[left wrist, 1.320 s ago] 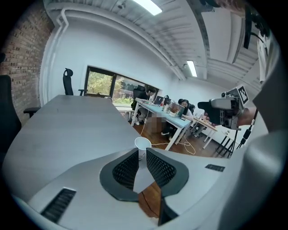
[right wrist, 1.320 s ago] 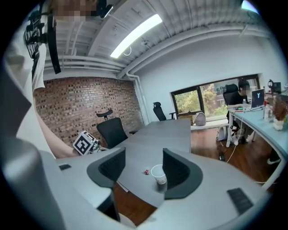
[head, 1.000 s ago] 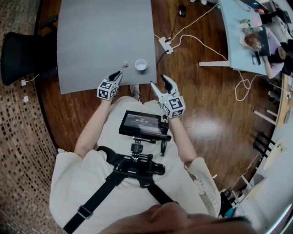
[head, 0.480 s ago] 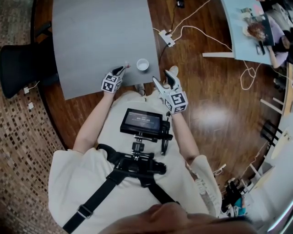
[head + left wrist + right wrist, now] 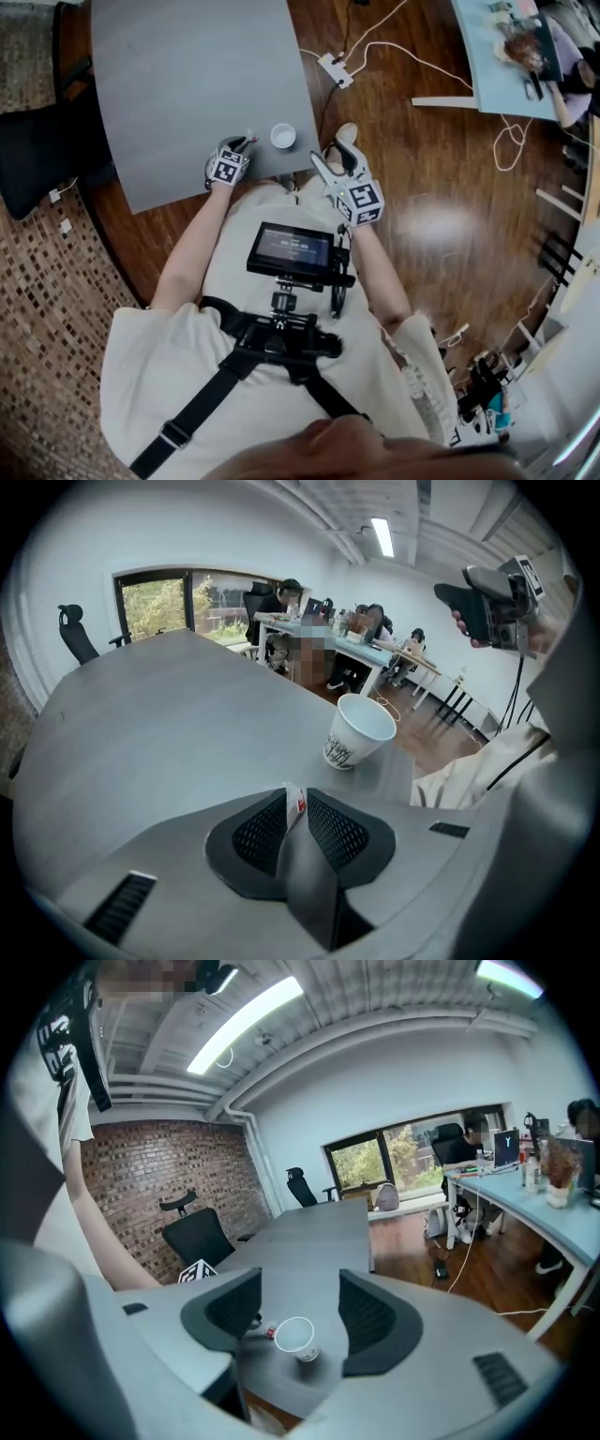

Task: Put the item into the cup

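Note:
A white paper cup (image 5: 282, 136) (image 5: 359, 731) (image 5: 298, 1335) stands upright near the front edge of the grey table (image 5: 187, 84). Just left of it is a small white sachet with red print (image 5: 292, 806) (image 5: 270, 1332). My left gripper (image 5: 244, 143) (image 5: 296, 799) points steeply down at the table. Its jaws have just been opening, and the sachet stands in the gap between them with the pads not pressing on it. My right gripper (image 5: 334, 155) (image 5: 300, 1307) hangs open and empty off the table's front right corner, facing the cup.
Black office chairs (image 5: 37, 141) (image 5: 197, 1232) stand to the table's left. A power strip and white cables (image 5: 333, 67) lie on the wooden floor behind the table. Another desk with people (image 5: 511, 47) is at the far right. A monitor on a chest rig (image 5: 295, 251) hangs below.
My left gripper has come forward and down over the table's edge onto the sachet beside the cup. The right gripper has drifted slightly nearer the table corner, still open.

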`<state>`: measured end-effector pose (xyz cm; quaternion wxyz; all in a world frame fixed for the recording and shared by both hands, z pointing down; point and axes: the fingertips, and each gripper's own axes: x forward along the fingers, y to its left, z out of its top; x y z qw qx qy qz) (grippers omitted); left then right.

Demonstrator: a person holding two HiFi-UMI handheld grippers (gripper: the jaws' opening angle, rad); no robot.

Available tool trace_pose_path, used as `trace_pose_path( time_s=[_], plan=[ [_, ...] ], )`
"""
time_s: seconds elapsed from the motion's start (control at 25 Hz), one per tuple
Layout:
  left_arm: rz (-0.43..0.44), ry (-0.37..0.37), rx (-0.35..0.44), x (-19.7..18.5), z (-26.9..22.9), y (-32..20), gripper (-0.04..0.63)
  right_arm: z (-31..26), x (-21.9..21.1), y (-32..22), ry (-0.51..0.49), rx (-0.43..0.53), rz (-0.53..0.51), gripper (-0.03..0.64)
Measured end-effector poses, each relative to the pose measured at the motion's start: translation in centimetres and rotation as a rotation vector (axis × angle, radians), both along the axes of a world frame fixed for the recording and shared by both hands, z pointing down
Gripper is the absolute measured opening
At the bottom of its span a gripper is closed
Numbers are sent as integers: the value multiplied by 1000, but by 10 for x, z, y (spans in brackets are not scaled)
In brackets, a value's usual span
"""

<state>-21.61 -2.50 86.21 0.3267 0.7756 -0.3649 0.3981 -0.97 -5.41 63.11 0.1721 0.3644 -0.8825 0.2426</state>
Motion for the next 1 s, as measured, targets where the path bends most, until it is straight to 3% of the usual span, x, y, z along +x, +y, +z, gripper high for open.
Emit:
trace_pose_path(
  time_s=[0.44, 0.56, 1.0],
  plan=[
    [39, -55, 14, -15, 17, 0, 38, 5, 1, -5, -16, -16, 17, 275],
    [26, -47, 14, -16, 19, 1, 0, 5, 0, -5, -18, -30, 20, 275],
    [1, -17, 85, -17, -12, -7, 0, 11, 0, 4, -26, -43, 25, 275]
  ],
)
